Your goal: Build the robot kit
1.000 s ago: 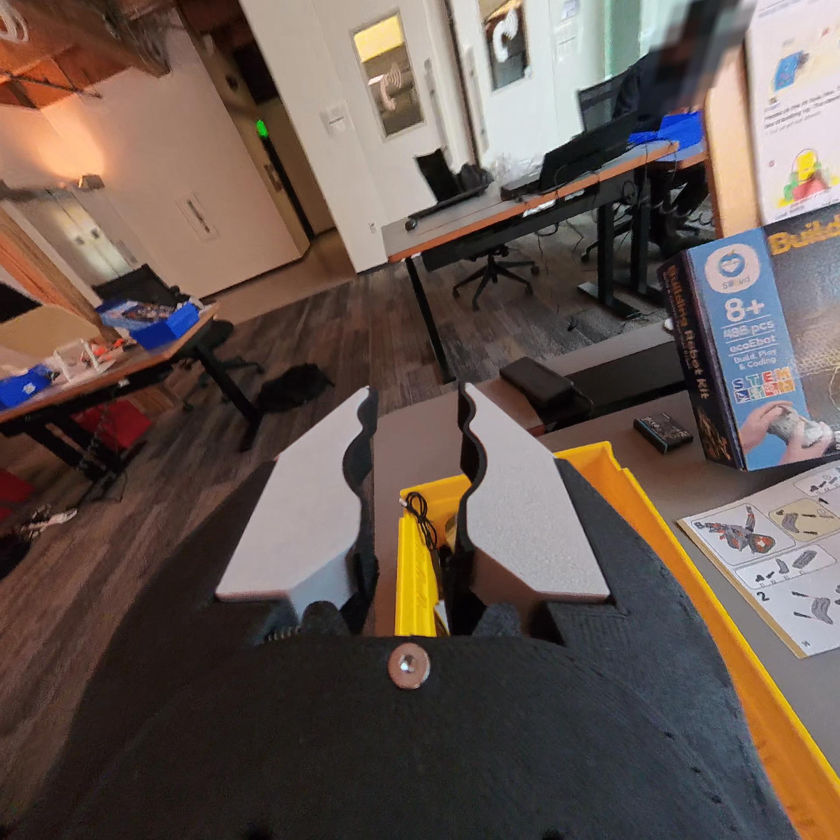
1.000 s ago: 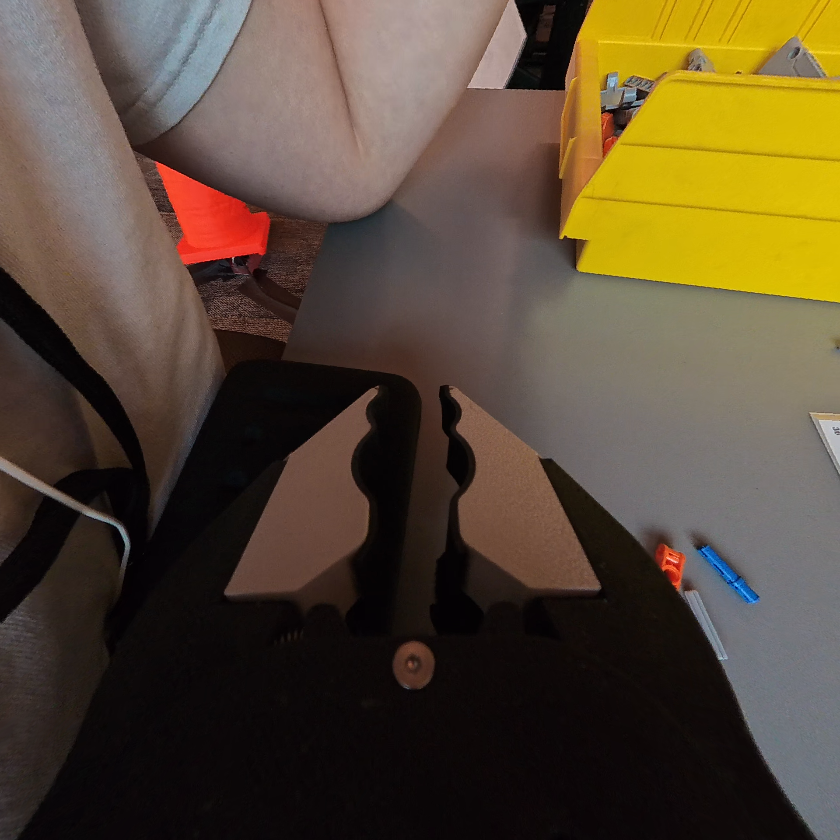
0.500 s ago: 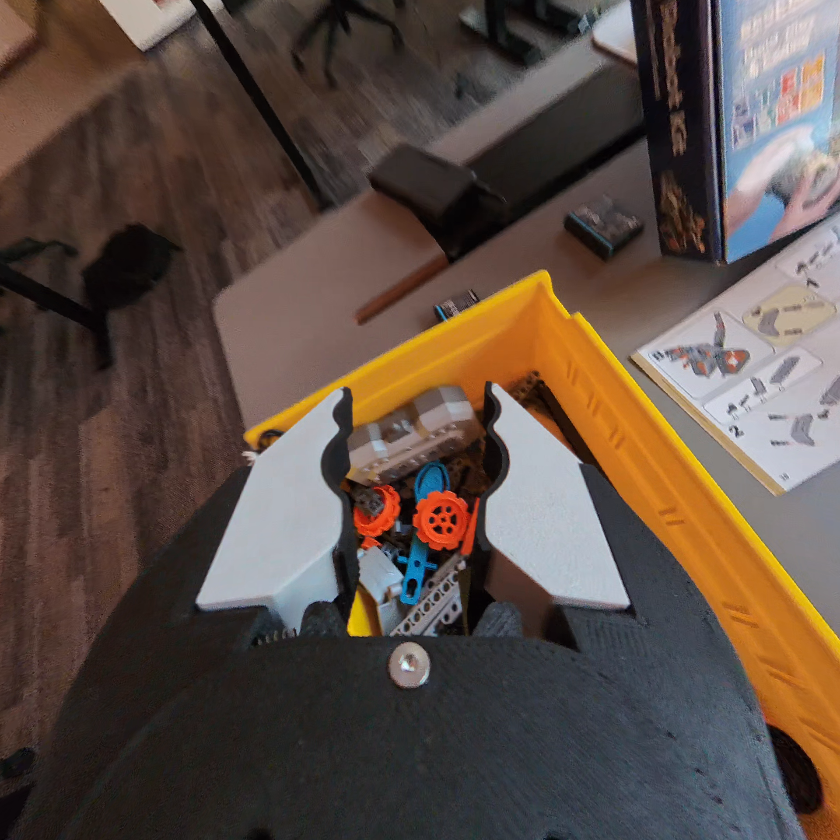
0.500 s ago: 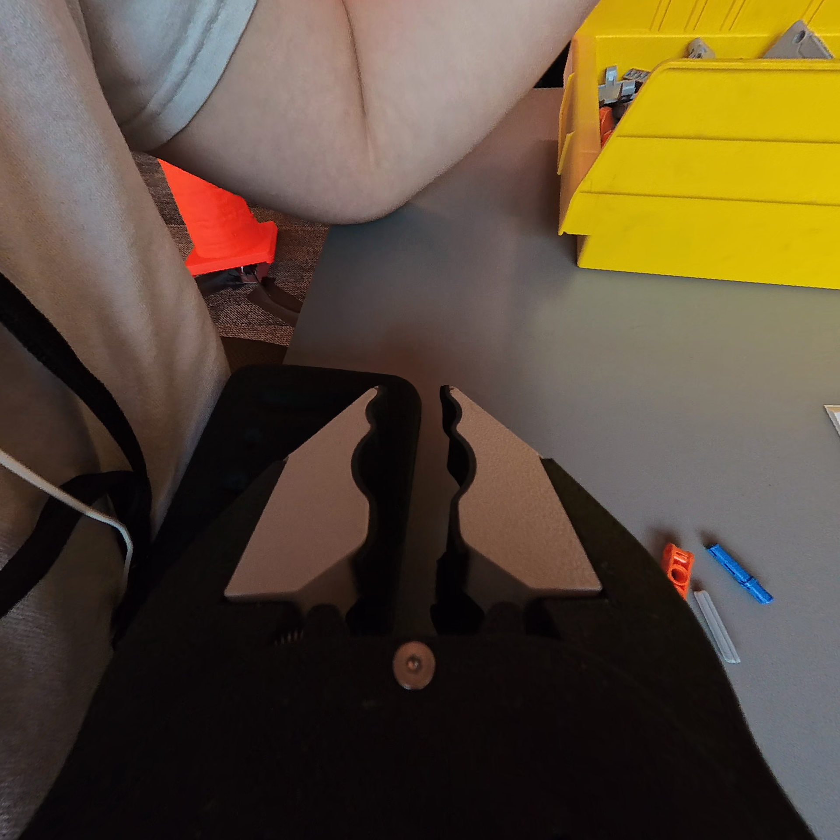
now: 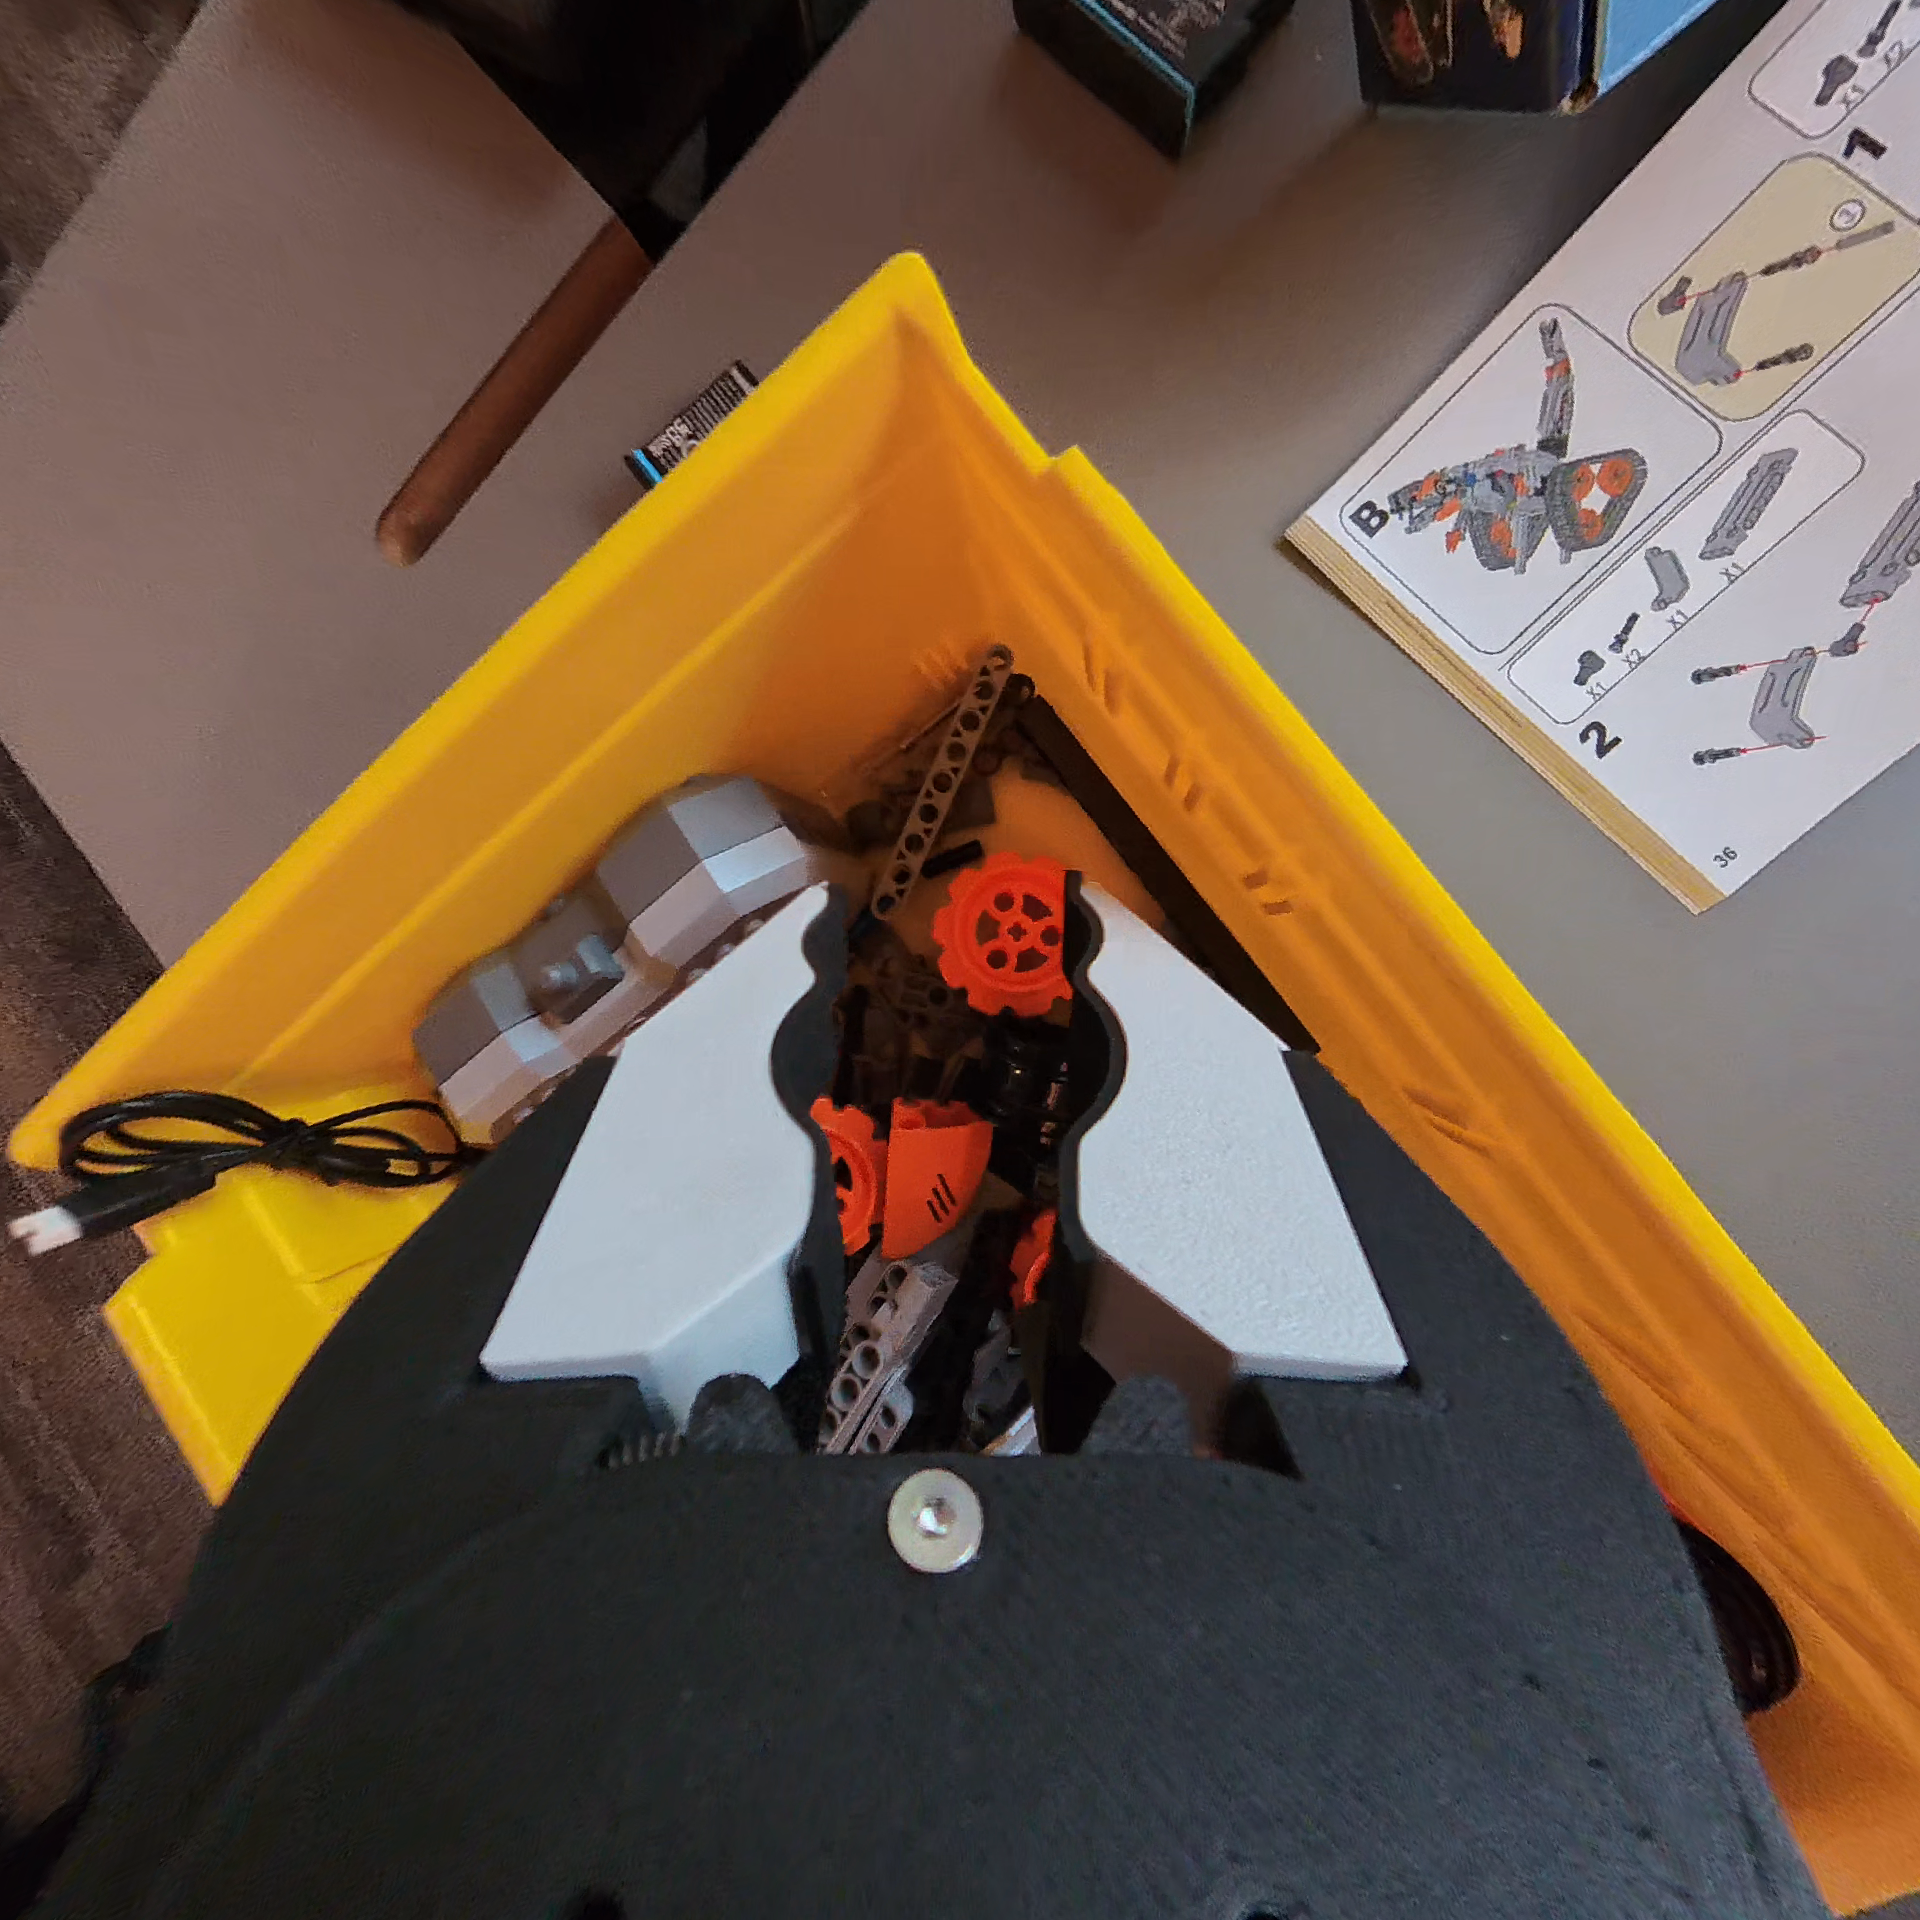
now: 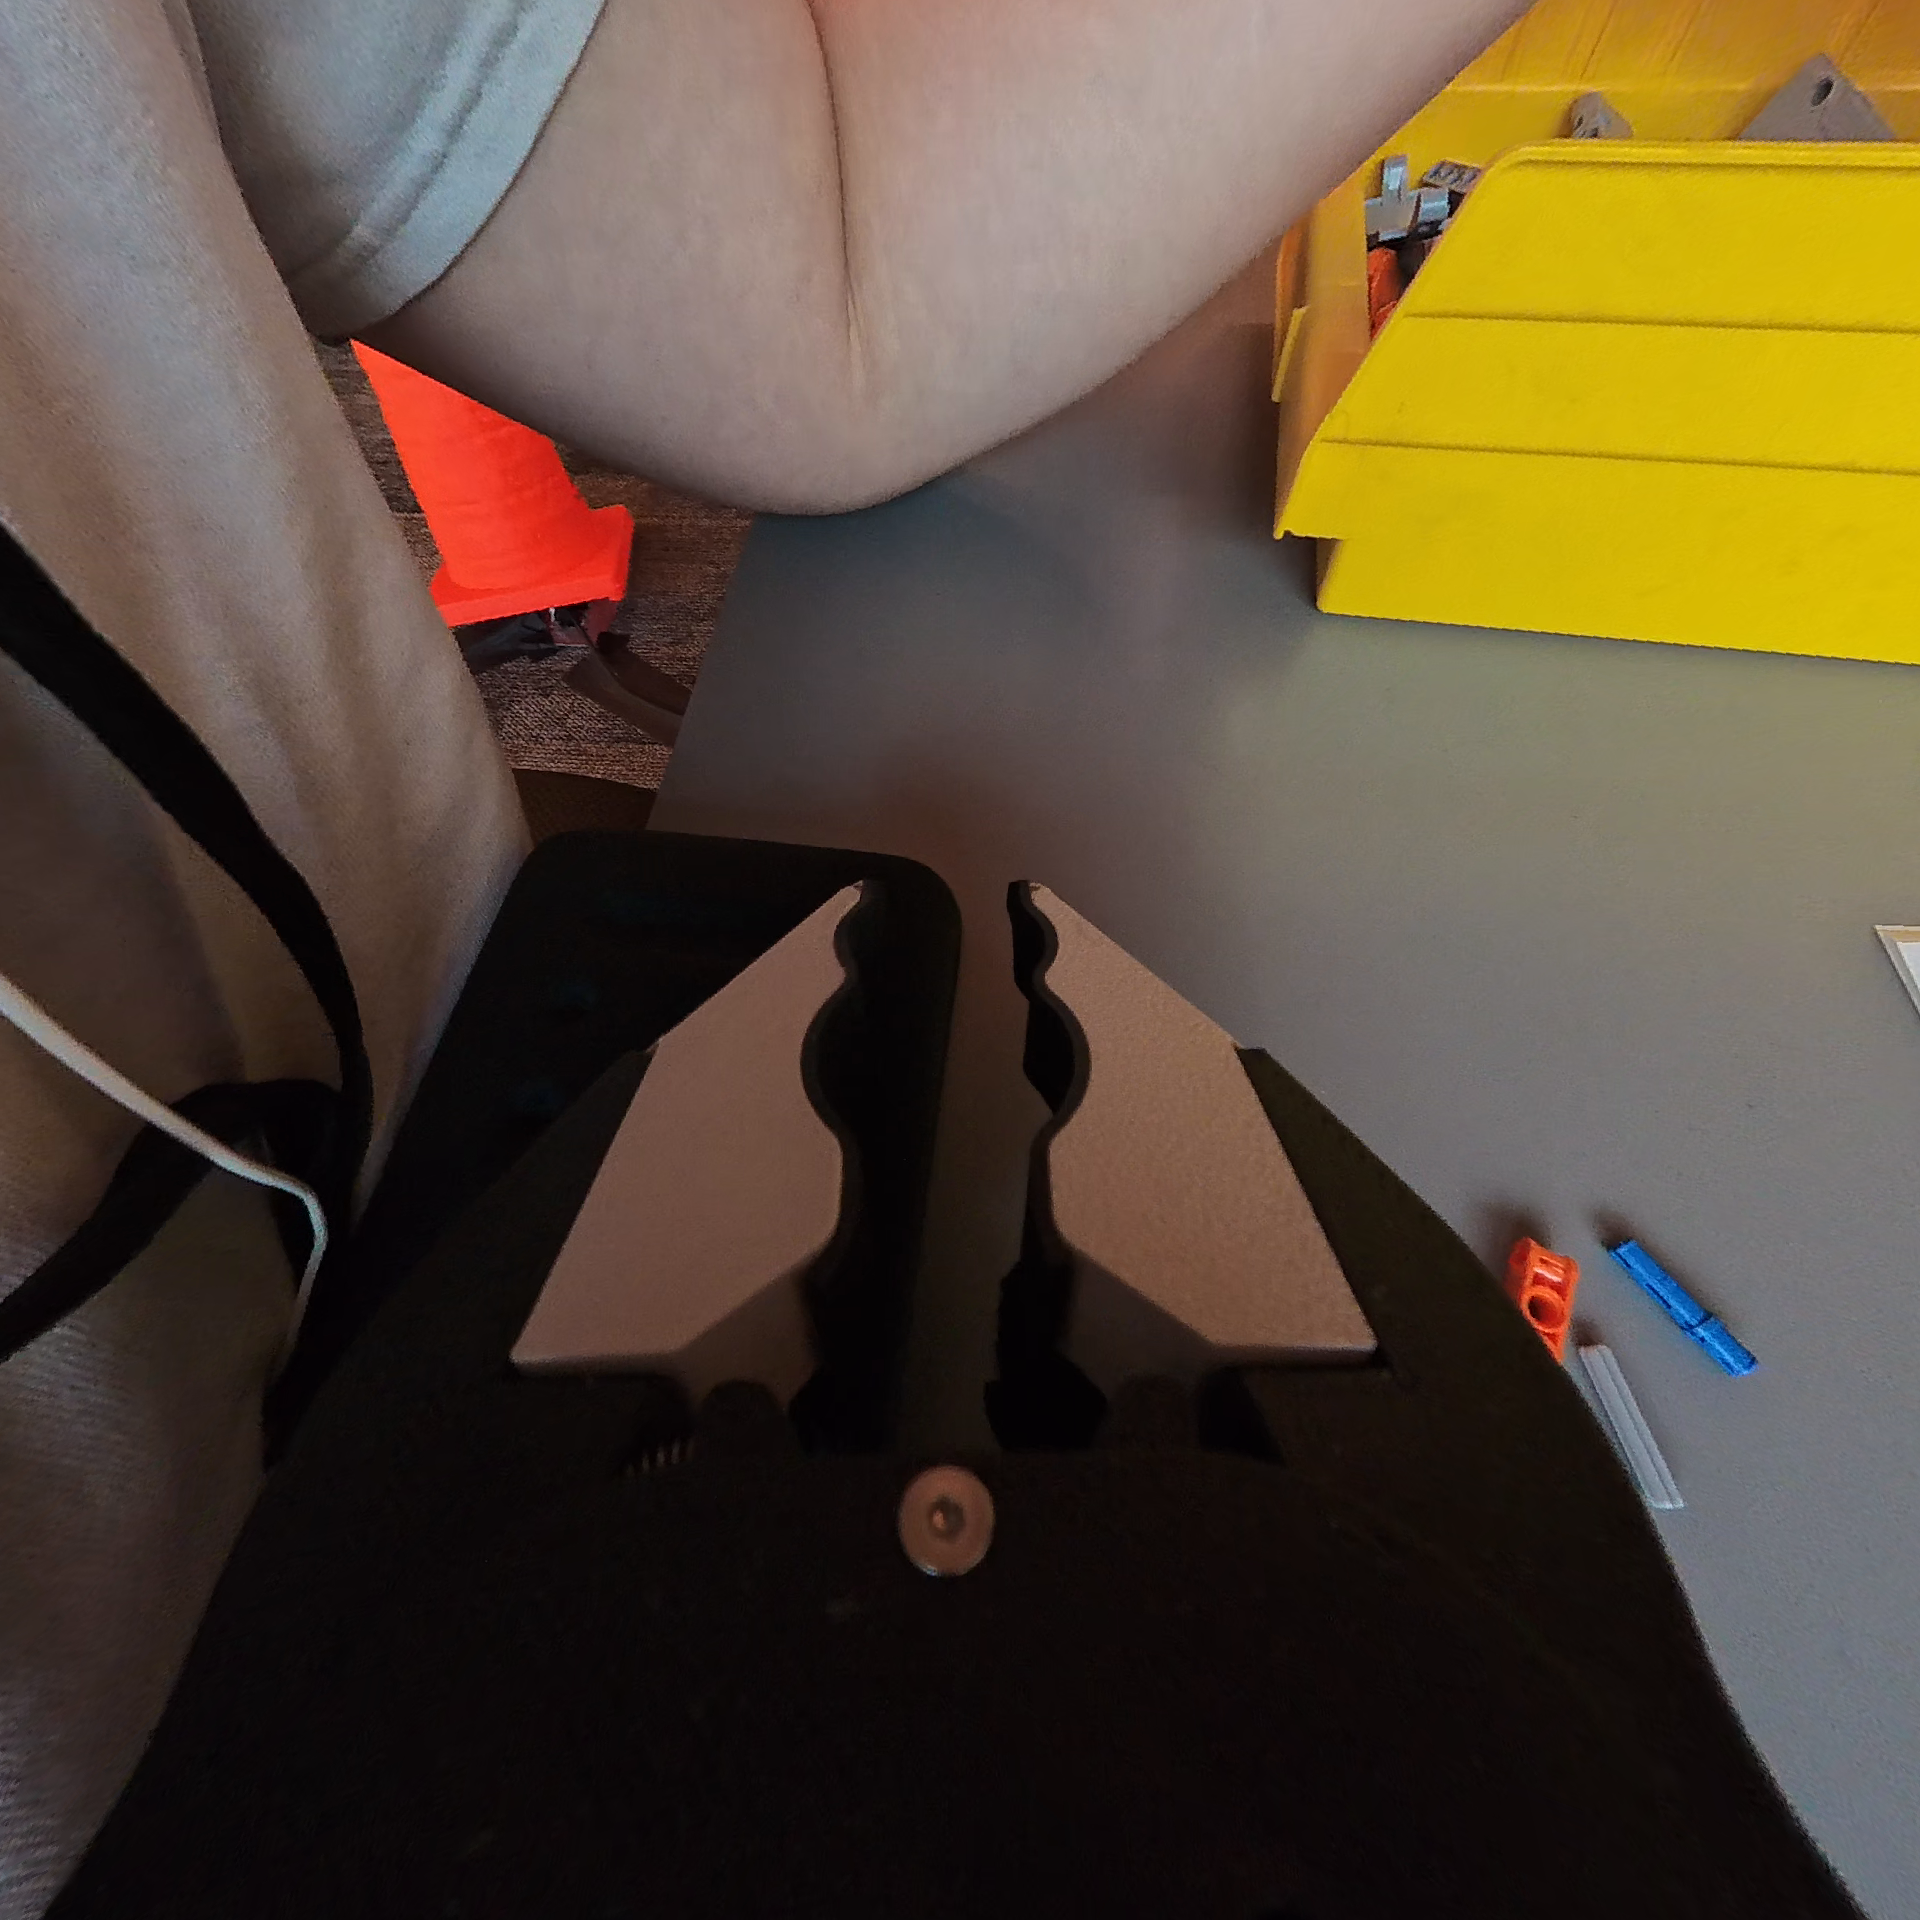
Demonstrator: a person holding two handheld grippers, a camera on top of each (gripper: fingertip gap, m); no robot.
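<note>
In the left wrist view my left gripper (image 5: 951, 899) is open and empty, pointing down into a yellow bin (image 5: 727, 582) of building parts. An orange gear (image 5: 1003, 940) lies between the fingertips, close to the right one. An orange curved piece (image 5: 925, 1184) and grey beams (image 5: 940, 779) lie below the jaws. A grey motor block (image 5: 623, 935) sits left of the left finger. My right gripper (image 6: 982, 894) is shut on nothing, low over the grey table (image 6: 1351, 883). The yellow bin also shows in the right wrist view (image 6: 1610, 416).
An instruction booklet (image 5: 1662, 520) lies right of the bin, with boxes (image 5: 1153, 62) beyond. A black USB cable (image 5: 239, 1153) hangs over the bin's left corner. An orange piece (image 6: 1548, 1294), blue pin (image 6: 1678, 1304) and white rod (image 6: 1626, 1423) lie right of the right gripper. A person's arm (image 6: 883, 312) reaches across above. Spacing between my two grippers at the tips: around 35 centimeters. My left gripper is the nearer one to the grey motor block (image 5: 623, 935): about 4 centimeters, against 35 centimeters.
My left gripper has tipped down from facing the room and moved into the bin, and its jaws have opened wider. The right gripper has barely moved; the arm above it has shifted right.
</note>
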